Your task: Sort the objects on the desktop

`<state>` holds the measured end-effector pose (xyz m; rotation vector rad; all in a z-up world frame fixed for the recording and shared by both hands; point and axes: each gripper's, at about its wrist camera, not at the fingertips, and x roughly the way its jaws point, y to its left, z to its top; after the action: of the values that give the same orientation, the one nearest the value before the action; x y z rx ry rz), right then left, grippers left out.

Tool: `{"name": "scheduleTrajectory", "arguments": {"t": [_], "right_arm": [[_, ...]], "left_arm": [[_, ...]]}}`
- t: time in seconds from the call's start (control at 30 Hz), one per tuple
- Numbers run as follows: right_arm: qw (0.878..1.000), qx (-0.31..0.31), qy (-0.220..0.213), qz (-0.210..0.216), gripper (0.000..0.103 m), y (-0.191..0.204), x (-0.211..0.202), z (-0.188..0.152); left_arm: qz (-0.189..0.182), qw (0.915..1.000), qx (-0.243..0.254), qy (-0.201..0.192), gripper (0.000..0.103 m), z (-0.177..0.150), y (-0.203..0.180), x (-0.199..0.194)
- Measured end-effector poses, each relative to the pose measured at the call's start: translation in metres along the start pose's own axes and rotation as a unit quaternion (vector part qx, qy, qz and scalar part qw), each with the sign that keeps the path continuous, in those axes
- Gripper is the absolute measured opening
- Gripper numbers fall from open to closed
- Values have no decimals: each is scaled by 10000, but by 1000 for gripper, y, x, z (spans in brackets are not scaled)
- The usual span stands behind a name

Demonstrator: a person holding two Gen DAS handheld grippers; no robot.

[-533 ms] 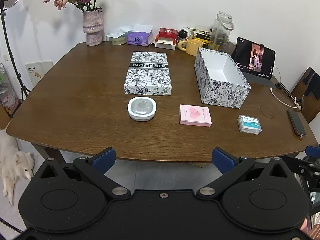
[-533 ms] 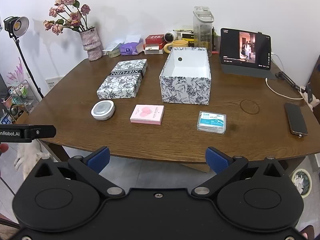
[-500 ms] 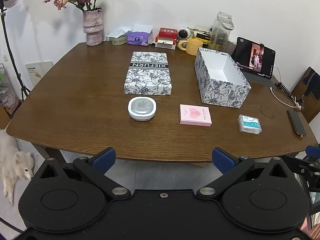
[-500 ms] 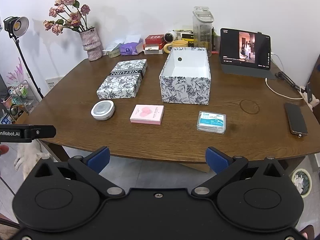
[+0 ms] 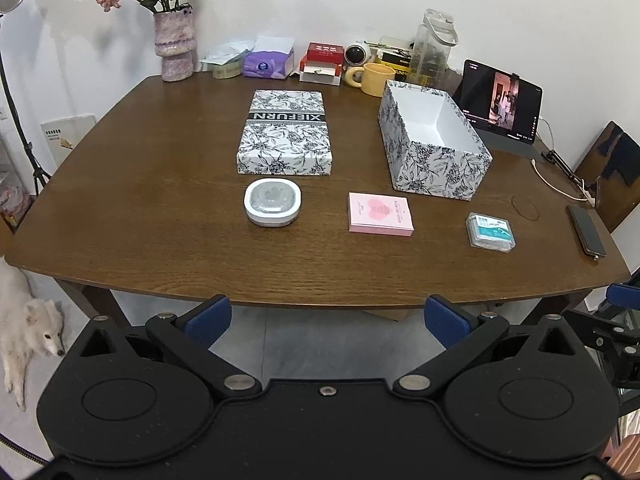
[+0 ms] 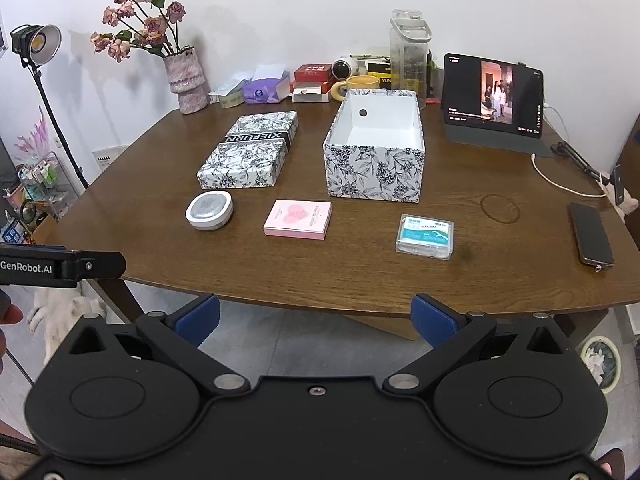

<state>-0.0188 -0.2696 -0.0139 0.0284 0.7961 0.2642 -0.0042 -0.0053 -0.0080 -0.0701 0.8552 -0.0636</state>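
- Brown wooden table (image 5: 160,200) carries an open floral box (image 6: 374,176), long axis running toward the wall.
- White round case (image 5: 272,202), pink card box (image 5: 380,214) and floss pack (image 6: 426,236) line up before it.
- Left gripper (image 5: 326,316) and right gripper (image 6: 316,314) hang off the near edge, jaws wide, empty.

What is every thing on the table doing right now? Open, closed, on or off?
Flowered box: open, nothing inside.
Box lid: off, lying flat beside the box.
White round case: closed.
Pink box: closed, flat.
Floss pick case: closed.
Tablet: on, propped up.
Phone: screen dark.
Left gripper: open.
Right gripper: open.
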Motion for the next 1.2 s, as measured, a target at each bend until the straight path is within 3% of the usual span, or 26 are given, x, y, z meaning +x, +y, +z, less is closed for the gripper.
{"name": "scheduleTrajectory", "arguments": {"t": [1.2], "right_arm": [[10000,-7,-29,21,103,-13,4,7]], "left_arm": [[12,9999,86,65,103,3,-14,7]]}}
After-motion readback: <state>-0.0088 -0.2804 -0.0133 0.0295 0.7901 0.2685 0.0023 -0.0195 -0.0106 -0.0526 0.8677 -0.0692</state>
